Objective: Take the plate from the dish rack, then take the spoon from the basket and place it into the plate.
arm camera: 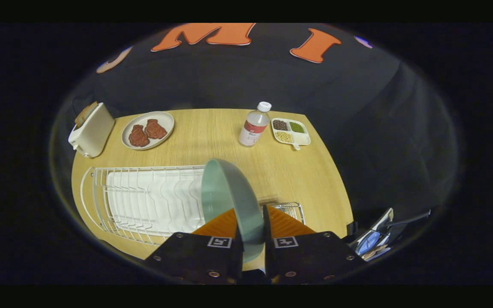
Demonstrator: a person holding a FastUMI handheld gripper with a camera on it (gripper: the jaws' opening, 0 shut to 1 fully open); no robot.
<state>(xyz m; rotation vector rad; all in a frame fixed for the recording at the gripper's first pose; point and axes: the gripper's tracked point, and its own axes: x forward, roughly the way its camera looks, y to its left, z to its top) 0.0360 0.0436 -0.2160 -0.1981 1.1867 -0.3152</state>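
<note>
I count one gripper [253, 222], its two fingers clamped on one green plate [229, 196]; one dish rack [144, 201]; one wire basket [291, 209]; one toaster [91, 129]; one bottle [254, 126]; one sectioned tray [291, 131]; one dish [163, 117] with two meat pieces [147, 131].

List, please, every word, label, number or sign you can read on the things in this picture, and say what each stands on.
No text here can be quoted.
Bottle label: there is print on it, but it is too small and blurred to read.
Square markers on the gripper, which is shut on the green plate: black-and-white patterns, not words.
</note>
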